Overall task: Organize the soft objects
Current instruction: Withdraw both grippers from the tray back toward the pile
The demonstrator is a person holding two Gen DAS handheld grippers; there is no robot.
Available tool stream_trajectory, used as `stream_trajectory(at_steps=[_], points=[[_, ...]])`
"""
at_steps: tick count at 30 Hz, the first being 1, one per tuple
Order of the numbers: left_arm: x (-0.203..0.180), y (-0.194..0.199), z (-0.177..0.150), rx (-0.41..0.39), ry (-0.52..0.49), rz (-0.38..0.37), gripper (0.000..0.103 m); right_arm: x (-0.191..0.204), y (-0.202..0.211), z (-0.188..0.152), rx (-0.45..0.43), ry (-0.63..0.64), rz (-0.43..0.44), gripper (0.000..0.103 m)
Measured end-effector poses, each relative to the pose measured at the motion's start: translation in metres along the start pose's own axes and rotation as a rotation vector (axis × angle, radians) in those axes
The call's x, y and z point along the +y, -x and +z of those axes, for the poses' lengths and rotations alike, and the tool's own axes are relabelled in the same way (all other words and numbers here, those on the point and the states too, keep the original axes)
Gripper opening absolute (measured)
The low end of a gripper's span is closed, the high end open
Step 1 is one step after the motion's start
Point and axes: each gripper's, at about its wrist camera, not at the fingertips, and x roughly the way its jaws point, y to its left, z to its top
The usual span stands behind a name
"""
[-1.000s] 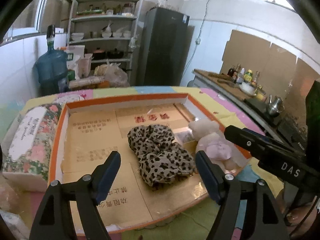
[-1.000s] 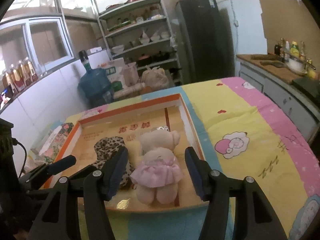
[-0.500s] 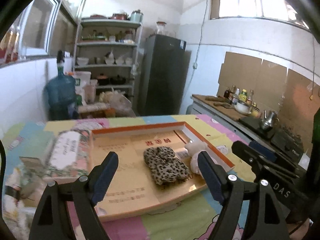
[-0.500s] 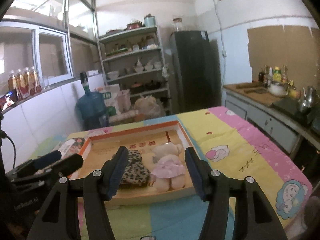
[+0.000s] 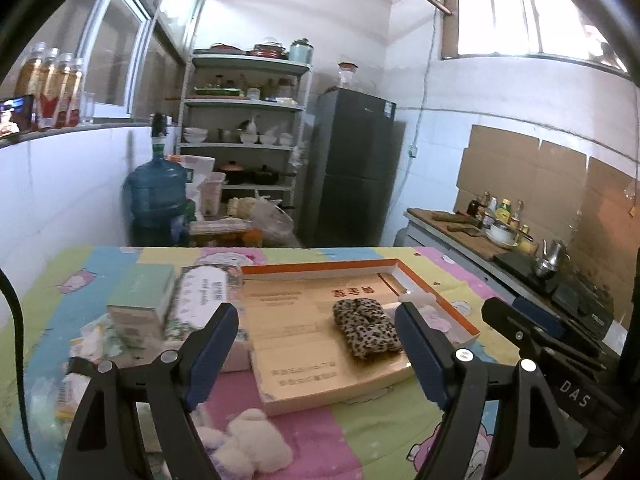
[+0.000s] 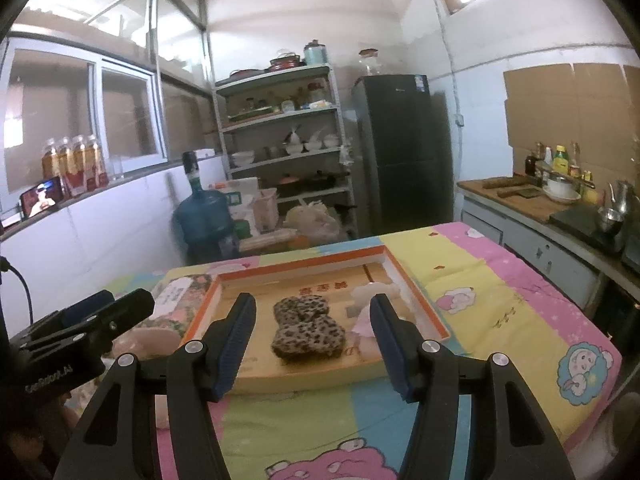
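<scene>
An orange-rimmed cardboard tray (image 5: 320, 268) (image 6: 304, 266) lies on the cartoon-print cloth. A leopard-print soft toy (image 5: 366, 330) (image 6: 308, 326) rests in it. Beside that, at the tray's right side, lies a white plush bear in a pink dress (image 6: 370, 294), mostly hidden behind a finger in the left wrist view. A second white plush (image 5: 248, 444) lies on the cloth outside the tray, just below my left gripper (image 5: 316, 354). That gripper is open and holds nothing. My right gripper (image 6: 313, 344) is also open and empty, held back from the tray's near edge.
A floral tissue pack (image 5: 200, 300) and a green box (image 5: 140, 300) sit left of the tray. Beyond the table stand a blue water jug (image 5: 158, 196), shelves with dishes (image 5: 244, 140) and a dark fridge (image 5: 352, 168). A kitchen counter (image 6: 540, 208) runs along the right.
Both grippers have drawn back and risen from the tray, so the tray and toys look smaller and farther. The white plush on the cloth has come into view. Jaws stay as wide.
</scene>
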Motion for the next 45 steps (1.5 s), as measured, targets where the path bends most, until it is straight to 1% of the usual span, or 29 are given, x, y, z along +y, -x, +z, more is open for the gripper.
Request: stream_trajectory(at_steps=[17,18,19,20,35,45], points=[[0.034,0.062,-0.003,-0.064,-0.011,0.141,0.081,0.065,0.027,-0.003,-0.014,0.074,0.099,0.062],[0.036,0.066,-0.004,-0.069,-0.012,0.148,0.081,0.070,0.028,-0.003,-0.015,0.078,0.107,0.064],[0.037,0.069,-0.005,-0.074,-0.013,0.155,0.081,0.074,0.030,-0.003,-0.016,0.081,0.114,0.074],[0.040,0.073,-0.005,-0.079,-0.013,0.159,0.081,0.078,0.032,-0.004,-0.020,0.084,0.125,0.077],[0.073,0.110,-0.016,-0.116,0.004,0.234,0.081,0.127,0.050,-0.012,-0.021,0.145,0.212,0.078],[0.100,0.126,-0.024,-0.126,0.030,0.282,0.081,0.158,0.048,-0.022,-0.001,0.165,0.262,0.078]])
